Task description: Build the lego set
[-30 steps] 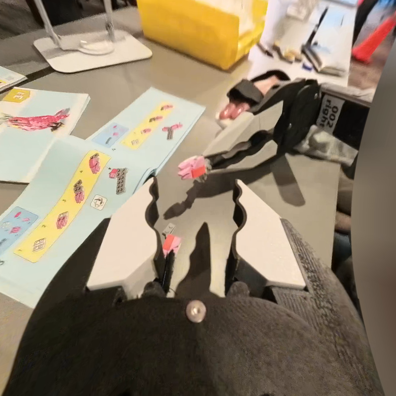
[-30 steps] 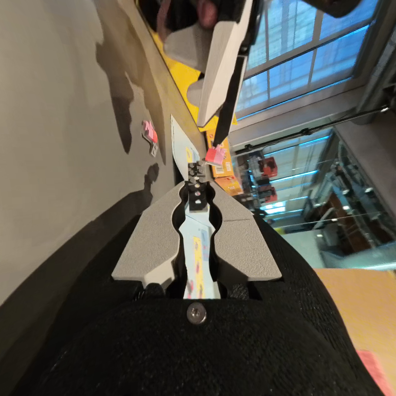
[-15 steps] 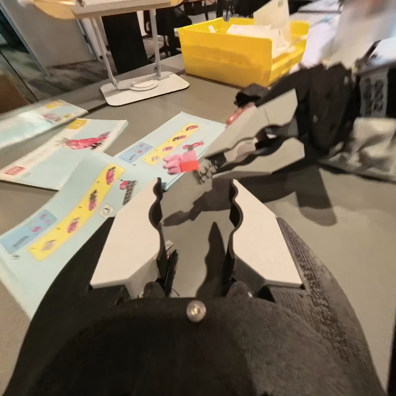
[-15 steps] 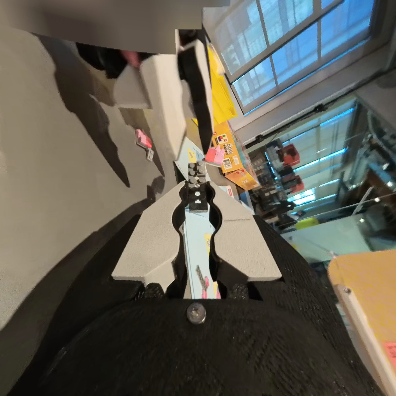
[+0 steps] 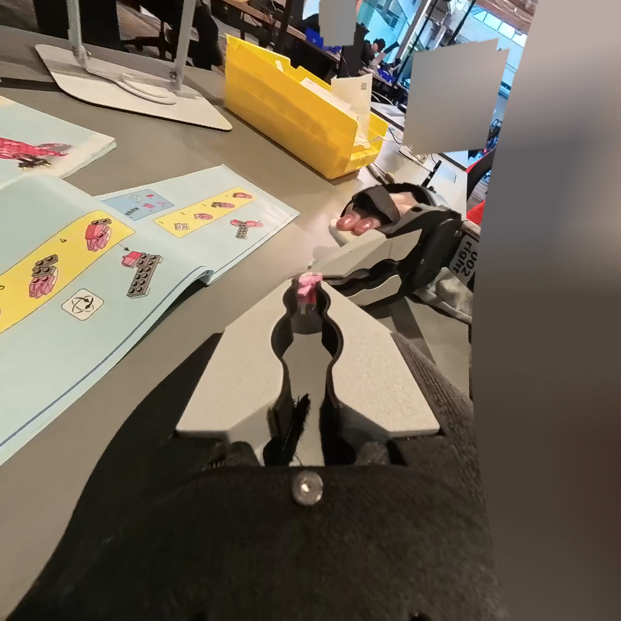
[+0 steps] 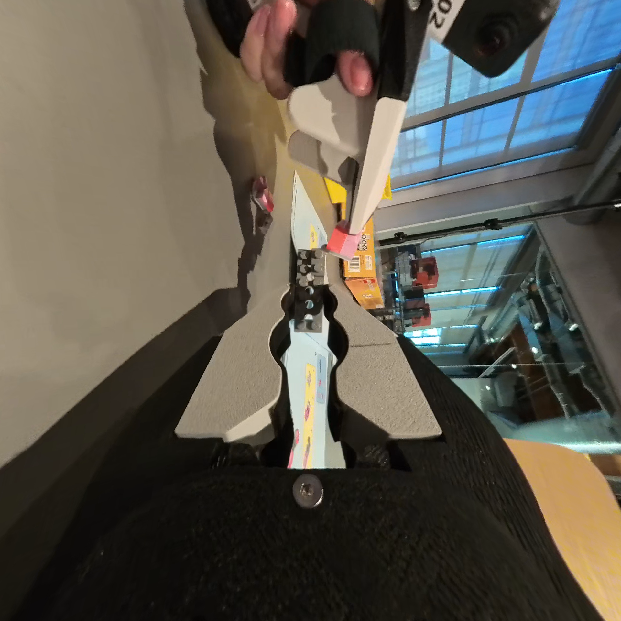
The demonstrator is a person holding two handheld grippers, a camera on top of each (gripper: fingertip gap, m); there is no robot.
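Left wrist view is showing the left gripper closing its two grey fingers on a small pink and red brick cluster right at the tips, holding it up off the grey table. Just beyond it, the right gripper is reaching in from the right, its tips meeting the cluster, a person's hand wrapping its trigger. To the left, an open instruction booklet is lying flat, showing a pink piece going onto a long grey plate. Farther back a yellow bin and a white stand base are sitting on the table.

From the right wrist view, rolled sideways, the right gripper is clamping a dark grey studded plate between its fingers, the far end of the plate sticking out past the tips. The pink and red cluster is hanging at the tip of the left gripper just beside that free end, at its corner; whether it is already touching the studs I cannot tell. Further off, another small pink piece is lying on the table.

I'd judge the step in hand is mating the cluster to the end of the plate, as the booklet pictures. The next move calls for squaring the cluster's underside over the end studs, then pressing the two together while both grips are staying firm.
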